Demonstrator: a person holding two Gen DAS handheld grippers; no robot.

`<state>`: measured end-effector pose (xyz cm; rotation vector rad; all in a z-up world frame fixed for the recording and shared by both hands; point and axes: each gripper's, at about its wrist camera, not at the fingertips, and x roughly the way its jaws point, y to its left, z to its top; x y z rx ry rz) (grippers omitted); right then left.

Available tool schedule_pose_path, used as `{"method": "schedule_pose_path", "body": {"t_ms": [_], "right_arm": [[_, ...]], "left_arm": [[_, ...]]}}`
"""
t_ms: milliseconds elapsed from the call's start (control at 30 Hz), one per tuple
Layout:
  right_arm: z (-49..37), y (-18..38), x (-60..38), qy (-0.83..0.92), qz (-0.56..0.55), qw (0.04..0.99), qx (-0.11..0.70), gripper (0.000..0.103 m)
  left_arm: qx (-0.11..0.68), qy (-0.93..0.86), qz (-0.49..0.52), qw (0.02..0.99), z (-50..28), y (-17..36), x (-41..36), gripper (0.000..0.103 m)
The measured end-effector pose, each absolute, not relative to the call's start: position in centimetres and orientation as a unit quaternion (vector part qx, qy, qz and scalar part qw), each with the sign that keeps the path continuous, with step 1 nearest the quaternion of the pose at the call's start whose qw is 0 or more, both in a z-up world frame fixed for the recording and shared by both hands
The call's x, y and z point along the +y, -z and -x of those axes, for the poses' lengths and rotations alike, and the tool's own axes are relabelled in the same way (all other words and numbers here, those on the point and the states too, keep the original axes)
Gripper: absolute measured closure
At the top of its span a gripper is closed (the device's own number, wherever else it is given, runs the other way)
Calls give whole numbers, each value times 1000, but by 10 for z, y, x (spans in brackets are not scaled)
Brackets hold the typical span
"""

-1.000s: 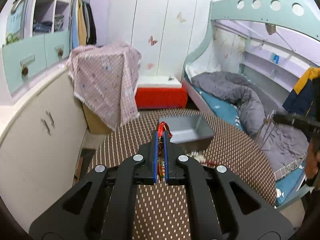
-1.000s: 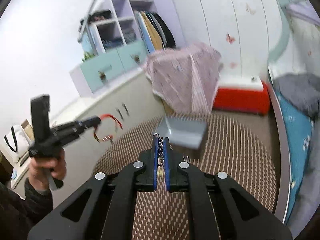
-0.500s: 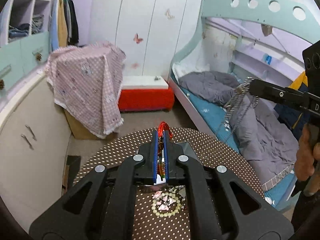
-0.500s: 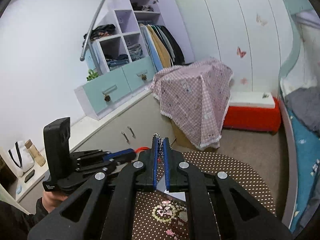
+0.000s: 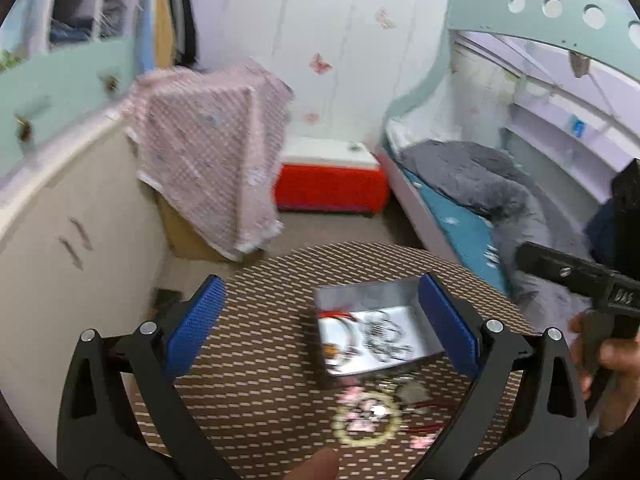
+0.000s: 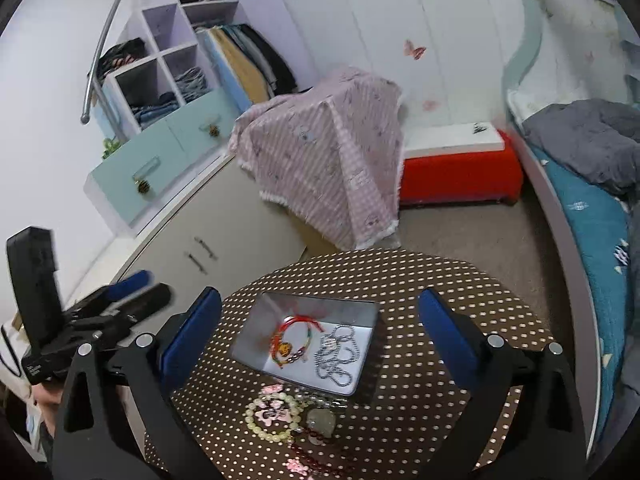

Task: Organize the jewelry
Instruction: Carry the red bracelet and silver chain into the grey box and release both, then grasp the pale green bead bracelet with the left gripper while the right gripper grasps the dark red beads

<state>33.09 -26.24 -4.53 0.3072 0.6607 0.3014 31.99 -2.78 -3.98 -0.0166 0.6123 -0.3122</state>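
Observation:
A grey metal tray (image 6: 362, 314) sits on the round dotted table (image 6: 460, 292). In it lie a red string bracelet (image 6: 294, 334) and a silver chain (image 6: 336, 354). The tray (image 5: 360, 294) also shows in the left wrist view with the bracelet (image 5: 338, 316) and chain (image 5: 386, 338). My right gripper (image 6: 320, 322) is open and empty above the tray. My left gripper (image 5: 320, 318) is open and empty, the tray between its blue pads (image 5: 196, 318). A pale bead bracelet with pink flowers (image 6: 272, 414) lies in front of the tray, with a grey pendant (image 6: 322, 420) and dark red beads (image 6: 316, 458).
The other gripper shows at the left of the right wrist view (image 6: 100, 312) and at the right of the left wrist view (image 5: 576, 276). Beyond the table stand a pink-covered box (image 6: 332, 160), a red bench (image 6: 456, 168), white cabinets (image 6: 208, 236) and a bed (image 6: 592, 200).
Both grippers have opened and let go: the red bracelet and the silver chain now lie in the tray. Both views have tilted down toward the table.

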Motion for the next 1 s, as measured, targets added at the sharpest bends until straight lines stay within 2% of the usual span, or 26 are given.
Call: {"method": "schedule_pose_path", "body": {"t_ms": [267, 467, 733, 1000], "right_arm": [[-293, 22, -269, -116, -143, 940, 286, 8], [-246, 7, -265, -96, -122, 956, 247, 8], [-205, 26, -255, -63, -84, 960, 259, 8], [-194, 69, -261, -51, -105, 944, 307, 8]], "left_arm": [[253, 105, 17, 962, -283, 15, 3, 8], [241, 89, 10, 966, -247, 18, 9, 8], [290, 119, -4, 950, -235, 64, -2, 8], [373, 130, -18, 919, -256, 125, -21, 8]]}}
